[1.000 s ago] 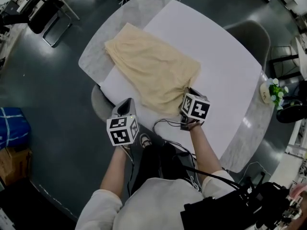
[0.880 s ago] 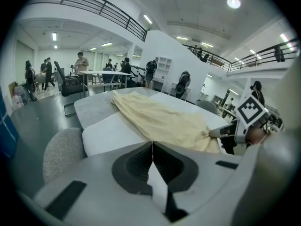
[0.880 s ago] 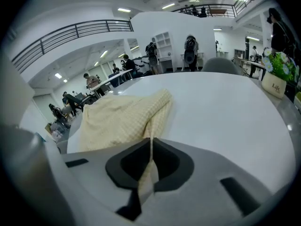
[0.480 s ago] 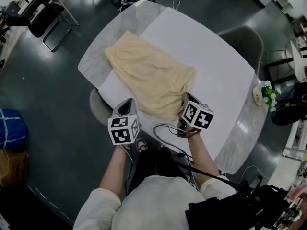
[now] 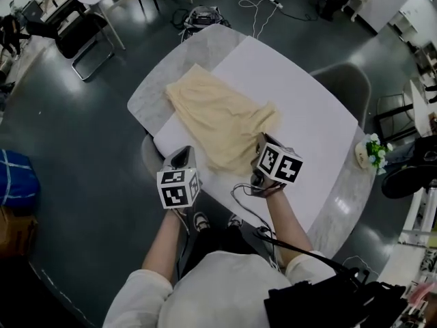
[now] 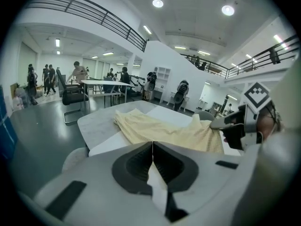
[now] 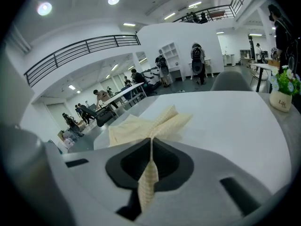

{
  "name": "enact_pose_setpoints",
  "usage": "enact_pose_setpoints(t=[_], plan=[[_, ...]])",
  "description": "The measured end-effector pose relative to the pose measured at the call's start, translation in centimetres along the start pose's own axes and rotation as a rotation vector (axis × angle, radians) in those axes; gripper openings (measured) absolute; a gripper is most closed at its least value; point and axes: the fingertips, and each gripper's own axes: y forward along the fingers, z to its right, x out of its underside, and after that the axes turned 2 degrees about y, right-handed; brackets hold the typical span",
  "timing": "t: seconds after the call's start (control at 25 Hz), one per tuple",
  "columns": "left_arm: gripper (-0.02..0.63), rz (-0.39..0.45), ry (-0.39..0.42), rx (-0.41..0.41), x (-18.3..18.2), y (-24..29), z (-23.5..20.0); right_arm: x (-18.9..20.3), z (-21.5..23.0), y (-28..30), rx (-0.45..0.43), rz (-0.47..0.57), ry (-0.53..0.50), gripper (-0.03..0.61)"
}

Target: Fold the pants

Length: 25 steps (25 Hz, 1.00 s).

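The cream pants point(image 5: 218, 111) lie spread on the white table point(image 5: 307, 115), waist end far left, near end bunched and lifted. My right gripper point(image 5: 263, 137) is shut on the near right corner. In the right gripper view a strip of cream cloth point(image 7: 148, 182) hangs through the closed right gripper point(image 7: 151, 142) and the pants point(image 7: 141, 126) rise toward it. My left gripper point(image 5: 183, 153) is at the near left edge. In the left gripper view the left gripper point(image 6: 153, 147) is shut with a pale strip point(image 6: 157, 192) of the pants point(image 6: 160, 131) pinched in it. The right gripper point(image 6: 235, 126) shows at the right.
A small flower pot point(image 5: 372, 152) stands at the table's right edge. A grey chair point(image 5: 341, 87) sits behind the table, black chairs point(image 5: 85, 36) at the far left. A cable point(image 5: 246, 197) loops off the near edge. People stand in the background.
Both grippers have risen, the right one more. The near end of the pants has come up off the table and bunched toward the middle.
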Motion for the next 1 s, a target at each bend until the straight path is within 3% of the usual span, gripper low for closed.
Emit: enact_pose_setpoints(t=[0.56, 0.8, 0.84, 0.92, 1.0], plan=[[0.009, 0.061, -0.086, -0.058, -2.7, -2.6, -8.4, -5.9, -11.0, 4.1, -0.061, 0.010, -0.116, 0.005], [0.009, 0.065, -0.127, -0.095, -2.1, -3.5, -13.4, -9.9, -19.1, 11.7, -0.107, 0.030, -0.157, 0.008], [0.009, 0.066, -0.138, -0.102, -1.8, -3.6, -14.3, -10.5, -21.0, 13.4, -0.119, 0.042, -0.172, 0.024], [0.009, 0.063, -0.168, -0.117, -0.9, -4.0, -15.6, -11.5, -23.7, 15.9, -0.130, 0.088, -0.186, 0.127], [0.009, 0.064, -0.192, -0.120, -0.2, -4.1, -16.5, -11.9, -24.4, 16.5, -0.124, 0.137, -0.174, 0.134]])
